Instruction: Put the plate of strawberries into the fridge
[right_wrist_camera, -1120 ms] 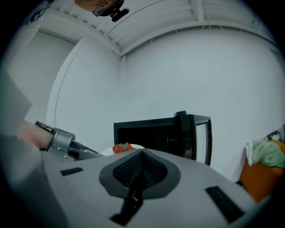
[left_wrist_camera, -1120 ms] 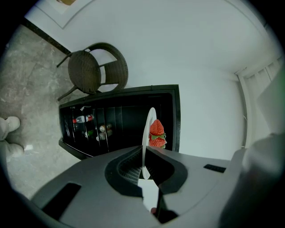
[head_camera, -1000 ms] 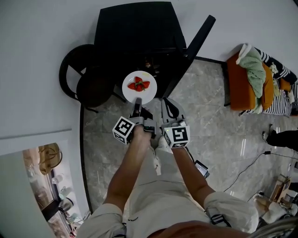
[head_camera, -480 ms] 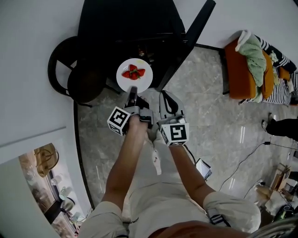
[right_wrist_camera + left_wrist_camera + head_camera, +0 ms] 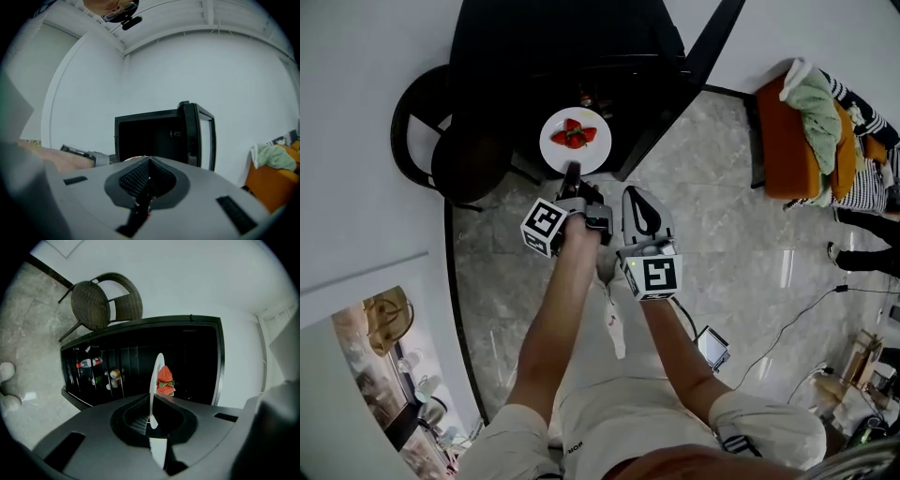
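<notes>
Left tongs [image 5: 152, 418] grasping the white plate [image 5: 157, 376] by its near rim, strawberries [image 5: 164, 380] on it. Plate held at the mouth of the open black fridge [image 5: 562, 47], door [image 5: 694, 75] swung right. Right tongs [image 5: 148, 183] clenched, nothing in them, just beside the left. Wicker chair [image 5: 441, 141] left of the fridge.

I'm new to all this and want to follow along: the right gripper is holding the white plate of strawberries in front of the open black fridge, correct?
Not the right one: the left gripper grips the plate by its rim, as the left gripper view shows. The right gripper is shut on nothing. The strawberries and open black fridge are as you said.
</notes>
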### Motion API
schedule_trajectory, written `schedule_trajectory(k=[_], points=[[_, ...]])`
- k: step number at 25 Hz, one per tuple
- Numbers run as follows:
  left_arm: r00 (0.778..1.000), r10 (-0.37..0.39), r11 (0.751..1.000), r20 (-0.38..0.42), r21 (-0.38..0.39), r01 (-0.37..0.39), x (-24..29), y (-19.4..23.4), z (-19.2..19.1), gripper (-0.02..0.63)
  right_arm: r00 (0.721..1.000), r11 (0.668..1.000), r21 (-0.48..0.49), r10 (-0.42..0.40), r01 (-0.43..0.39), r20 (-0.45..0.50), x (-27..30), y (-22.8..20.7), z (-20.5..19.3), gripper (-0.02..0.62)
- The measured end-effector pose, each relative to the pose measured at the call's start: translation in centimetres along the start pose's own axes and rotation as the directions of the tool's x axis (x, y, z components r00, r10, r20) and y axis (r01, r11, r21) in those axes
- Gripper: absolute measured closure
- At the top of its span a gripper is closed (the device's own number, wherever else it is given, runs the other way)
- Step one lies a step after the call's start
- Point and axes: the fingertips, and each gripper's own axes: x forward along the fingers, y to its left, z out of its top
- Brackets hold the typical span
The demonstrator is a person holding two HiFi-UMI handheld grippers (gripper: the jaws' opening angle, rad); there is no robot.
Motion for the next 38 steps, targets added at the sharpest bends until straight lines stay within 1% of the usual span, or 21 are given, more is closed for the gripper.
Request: schedule_trajectory(k=[5, 10, 14, 18, 22, 29, 33, 36, 38], points=[[1.000, 0.014, 1.000, -0.025, 0.019, -0.013, 1.9, 1.6, -0.6, 0.597, 1.000, 1.000, 0.002, 0.005, -0.005, 0.002, 0.4, 0.1, -0.8, 0.591], [0.999, 0.030, 0.999, -0.032, 0.032, -0.029, 3.6, 3.4, -0.1, 0.597, 1.000, 1.000, 0.007, 0.001, -0.001, 0.011, 0.5, 0.1, -0.9, 0.591], [0.998, 0.047, 0.999, -0.052, 0.014, -0.046, 5.4, 5.6, -0.2, 0.597, 1.000, 1.000, 0.010, 0.000, 0.000, 0.002, 0.3, 0.2, -1.4, 0.591], [0.996, 0.073, 0.997, -0.049, -0.003, -0.074, 6.8, 7.4, 0.0, 0.597, 1.000, 1.000, 0.013, 0.003, -0.003, -0.003, 0.2, 0.2, -1.7, 0.591], [0.995, 0.084, 0.996, -0.050, -0.035, -0.085, 8.1, 8.2, 0.2, 0.597, 1.000, 1.000, 0.016, -0.001, 0.001, -0.009, 0.0, 0.0, -1.8, 0.591], [0.993, 0.101, 0.995, -0.064, -0.006, -0.102, 10.6, 9.6, 0.2, 0.597, 1.000, 1.000, 0.002, 0.021, -0.021, -0.014, 0.7, 0.0, -1.6, 0.591], [0.993, 0.107, 0.994, -0.054, -0.016, -0.108, 11.6, 10.5, 0.5, 0.597, 0.999, 1.000, 0.004, 0.029, -0.029, -0.025, 0.8, -0.2, -2.1, 0.591], [0.993, 0.098, 0.995, -0.062, 0.000, -0.098, 12.4, 10.4, 0.8, 0.597, 0.999, 0.999, 0.006, 0.038, -0.038, -0.035, 0.6, 0.0, -2.5, 0.591], [0.993, 0.104, 0.995, -0.060, 0.000, -0.105, 12.7, 10.3, 0.9, 0.597, 0.999, 0.999, 0.006, 0.041, -0.041, -0.036, 0.4, 0.1, -2.6, 0.591]])
